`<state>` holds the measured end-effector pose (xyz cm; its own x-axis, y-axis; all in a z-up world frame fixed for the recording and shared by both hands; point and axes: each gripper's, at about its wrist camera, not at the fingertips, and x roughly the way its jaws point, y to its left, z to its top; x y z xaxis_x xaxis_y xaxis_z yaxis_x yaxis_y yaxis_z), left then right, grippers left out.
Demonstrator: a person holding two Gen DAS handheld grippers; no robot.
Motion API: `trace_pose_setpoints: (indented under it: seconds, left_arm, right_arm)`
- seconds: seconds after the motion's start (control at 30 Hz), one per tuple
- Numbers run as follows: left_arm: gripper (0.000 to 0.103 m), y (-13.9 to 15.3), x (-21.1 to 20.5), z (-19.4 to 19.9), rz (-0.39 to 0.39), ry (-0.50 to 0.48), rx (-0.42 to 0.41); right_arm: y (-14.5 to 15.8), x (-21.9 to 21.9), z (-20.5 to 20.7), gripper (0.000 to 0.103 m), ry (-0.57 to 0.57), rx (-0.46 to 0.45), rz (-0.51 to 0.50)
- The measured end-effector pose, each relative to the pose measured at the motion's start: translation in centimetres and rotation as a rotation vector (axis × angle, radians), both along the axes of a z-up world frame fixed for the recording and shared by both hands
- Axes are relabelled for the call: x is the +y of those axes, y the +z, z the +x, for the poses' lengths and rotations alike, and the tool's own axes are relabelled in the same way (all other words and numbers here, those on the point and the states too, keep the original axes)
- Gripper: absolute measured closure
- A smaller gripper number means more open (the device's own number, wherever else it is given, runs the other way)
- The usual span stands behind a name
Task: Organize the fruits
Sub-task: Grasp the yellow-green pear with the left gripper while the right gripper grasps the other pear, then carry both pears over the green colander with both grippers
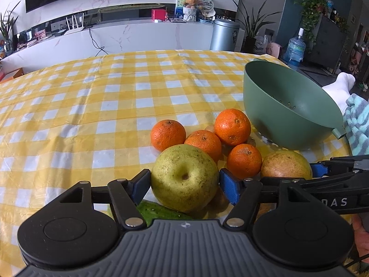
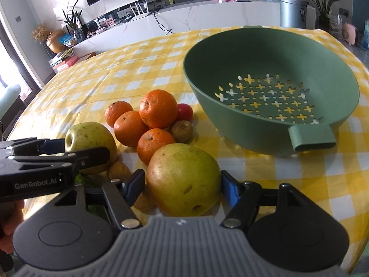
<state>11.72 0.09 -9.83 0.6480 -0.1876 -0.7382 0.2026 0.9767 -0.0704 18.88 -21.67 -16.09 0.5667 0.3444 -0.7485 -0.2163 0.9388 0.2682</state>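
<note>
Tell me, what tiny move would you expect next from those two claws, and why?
Probably both close. The left gripper straddles a yellow-green pear, the right gripper a russet pear, pads beside the fruit. The green colander sits empty.

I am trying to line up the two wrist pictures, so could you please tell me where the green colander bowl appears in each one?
Left wrist view: the green colander bowl sits at the right edge, beyond the oranges.
Right wrist view: the bowl fills the upper right, its perforated bottom showing.
Shared landmark: the topmost orange of the cluster, nearest the bowl in both.
</note>
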Motion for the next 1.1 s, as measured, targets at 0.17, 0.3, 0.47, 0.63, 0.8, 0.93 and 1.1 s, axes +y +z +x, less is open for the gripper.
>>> trace_pose_setpoints:
  seconds: [0.17, 0.3, 0.47, 0.63, 0.8, 0.93, 1.1]
  left_arm:
    - [0.025, -0.7, 0.2, 0.4, -0.024, -0.005, -0.005]
    - [0.028, -0.7, 0.1, 0.2, -0.04, -0.013, -0.021]
    - [0.028, -0.8, 0.1, 0.0, -0.03, -0.016, -0.035]
    - [0.029, -0.9, -0.1, -0.2, -0.017, -0.018, -0.048]
    - [0.029, -0.5, 0.0, -0.4, -0.019, 0.005, -0.068]
    - [0.029, 0.6, -0.2, -0.9, -0.017, 0.013, -0.09]
    - [0.029, 2.6, -0.3, -1.8, -0.037, 0.022, -0.102]
  right_arm:
    - [-0.1, 0.0, 0.0, 0.038, -0.002, 0.005, 0.005]
    - [-0.1, 0.0, -0.1, 0.039, -0.002, 0.003, 0.004]
    - [-0.1, 0.0, -0.4, 0.04, -0.003, -0.003, 0.001]
    - [-0.1, 0.1, -0.8, 0.04, 0.005, -0.017, -0.01]
    - [-0.1, -0.3, -0.9, 0.04, -0.002, -0.011, 0.003]
    - [0.4, -0.5, -1.3, 0.04, -0.005, -0.029, 0.018]
    - [1.9, -0.5, -2.1, 0.04, 0.016, -0.095, 0.025]
